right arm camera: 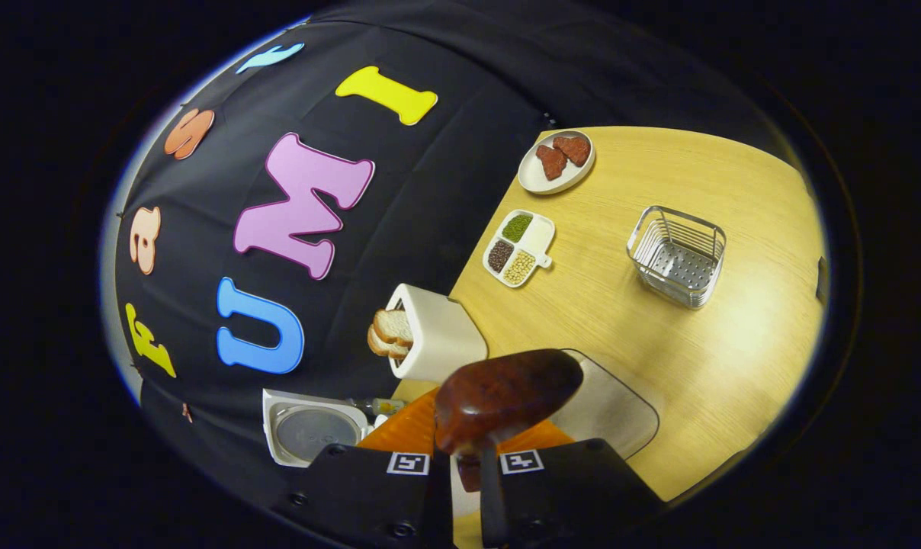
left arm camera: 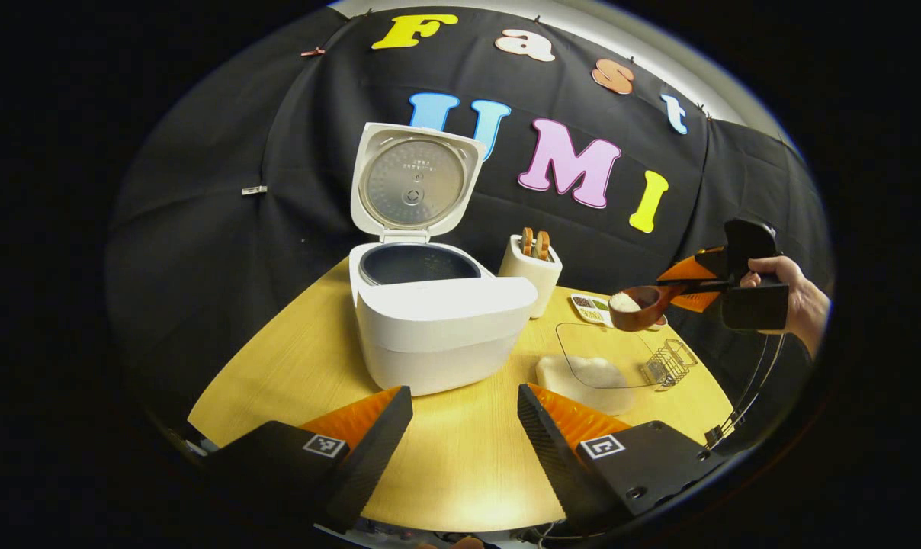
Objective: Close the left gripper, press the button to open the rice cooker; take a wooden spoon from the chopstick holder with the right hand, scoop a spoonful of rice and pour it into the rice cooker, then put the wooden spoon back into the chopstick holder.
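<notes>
The rice cooker (left arm camera: 438,320) stood open on the tabletop (left arm camera: 460,457) — button step done. The right tongs (left arm camera: 693,286) pinched the wooden spoon (left arm camera: 640,306), heaped with rice, near the cooker — pouring and returning it remained. The left tongs (left arm camera: 464,427) hung spread.

Left tool (left arm camera: 464,427): jaws spread wide apart, nothing between them, fingers level and pointing forward, low over near worktop edge.

Right tool (left arm camera: 678,286) seen from left gripper view: raised at right side, held by hand (left arm camera: 792,293) wrapped around rear of body, fingers pointing left, roughly level.

Right tool (right arm camera: 466,465) in right gripper view: jaws drawn close together, both fingers pressing on wooden spoon handle (right arm camera: 470,469); view rolled sideways, showing tool turned about its axis.
</notes>
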`<state>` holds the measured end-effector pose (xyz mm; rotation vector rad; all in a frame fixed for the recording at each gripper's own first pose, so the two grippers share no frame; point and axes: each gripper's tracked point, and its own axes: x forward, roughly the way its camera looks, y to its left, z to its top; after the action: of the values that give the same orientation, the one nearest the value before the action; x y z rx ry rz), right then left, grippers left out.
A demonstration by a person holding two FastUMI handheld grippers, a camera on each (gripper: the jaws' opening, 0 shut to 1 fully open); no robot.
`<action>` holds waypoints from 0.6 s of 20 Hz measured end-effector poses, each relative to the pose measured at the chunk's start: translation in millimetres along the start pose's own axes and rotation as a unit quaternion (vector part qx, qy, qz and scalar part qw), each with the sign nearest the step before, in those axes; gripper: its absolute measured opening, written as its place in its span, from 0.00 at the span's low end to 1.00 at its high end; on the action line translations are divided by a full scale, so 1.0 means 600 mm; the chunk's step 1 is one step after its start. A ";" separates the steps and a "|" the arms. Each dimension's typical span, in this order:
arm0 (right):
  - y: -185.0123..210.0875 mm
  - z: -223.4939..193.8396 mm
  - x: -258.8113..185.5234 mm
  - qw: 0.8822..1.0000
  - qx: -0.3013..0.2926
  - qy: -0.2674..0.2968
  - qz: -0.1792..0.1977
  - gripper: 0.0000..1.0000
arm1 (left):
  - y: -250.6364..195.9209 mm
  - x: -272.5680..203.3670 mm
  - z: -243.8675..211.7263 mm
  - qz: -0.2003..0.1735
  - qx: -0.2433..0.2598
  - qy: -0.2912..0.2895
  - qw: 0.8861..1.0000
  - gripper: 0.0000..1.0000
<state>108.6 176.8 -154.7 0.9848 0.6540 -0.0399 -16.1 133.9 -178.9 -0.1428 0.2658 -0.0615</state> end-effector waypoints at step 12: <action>0.201 -0.114 0.074 0.994 0.020 0.074 0.072 0.19 | 0.027 -0.008 -0.006 0.017 -0.015 -0.001 1.000 0.96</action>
<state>148.9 310.4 -112.7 1.0785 0.7192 0.1489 -21.0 149.6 -183.8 -0.1678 0.2670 -0.0240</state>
